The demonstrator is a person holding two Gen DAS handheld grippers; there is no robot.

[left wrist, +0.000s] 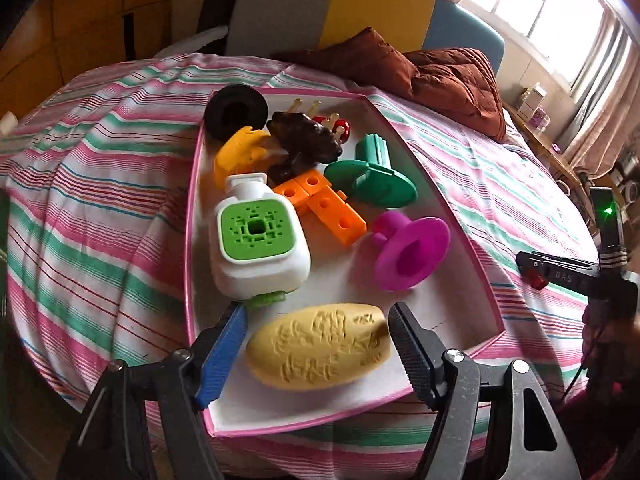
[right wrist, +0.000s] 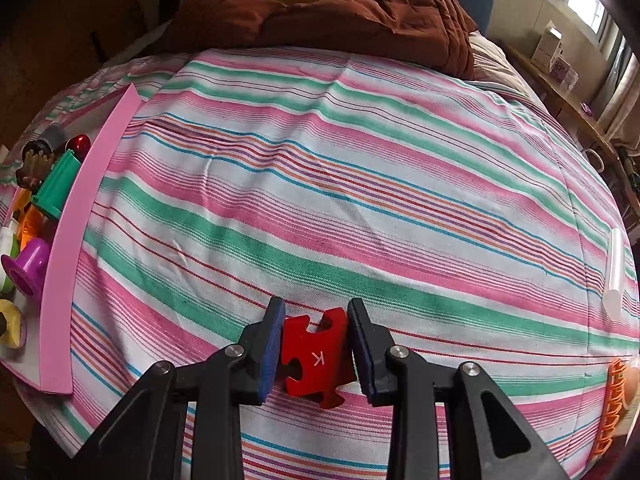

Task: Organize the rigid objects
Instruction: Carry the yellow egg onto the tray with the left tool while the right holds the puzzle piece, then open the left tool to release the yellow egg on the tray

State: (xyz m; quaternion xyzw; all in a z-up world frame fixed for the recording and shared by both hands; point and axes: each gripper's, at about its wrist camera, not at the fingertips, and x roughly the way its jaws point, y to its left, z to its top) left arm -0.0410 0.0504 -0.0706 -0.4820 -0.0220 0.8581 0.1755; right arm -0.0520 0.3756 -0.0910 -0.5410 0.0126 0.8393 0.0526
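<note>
Left tongs (left wrist: 316, 354) wide, straddling the yellow oval (left wrist: 318, 346) in the near end of the pink box (left wrist: 192, 216) on the bed (right wrist: 360, 160); visible gap on both sides, pads not pressing, so nothing held. Probably a drop just made or a pick about to start; cannot tell which. If a drop: lift straight up, keep the blue pad clear of the white-and-green block (left wrist: 260, 240) just beside it. If a pick: close evenly across the oval's short axis, near its middle, since the rounded sides could squirt out of a skewed pinch.

Right tongs (right wrist: 316, 344) narrow, clamped on the red puzzle piece (right wrist: 316, 360), both pads against its side edges, low over the striped bedding, well apart from the box at far left of that view. Next sensible move: carry the piece over the pink wall, high enough to clear it, and release over the bare white floor near the magenta spool (left wrist: 404, 254), not on the pile.

Oval: pale yellow, matte, hard-looking, embossed on top with raised characters, lying flat. Puzzle piece: flat, red, notched jigsaw outline, white letter K on its face. Also in the box: green spool (left wrist: 372, 176), orange blocks (left wrist: 324, 204), black ring (left wrist: 236, 110), brown figure (left wrist: 304, 144), crowded toward the far end.
</note>
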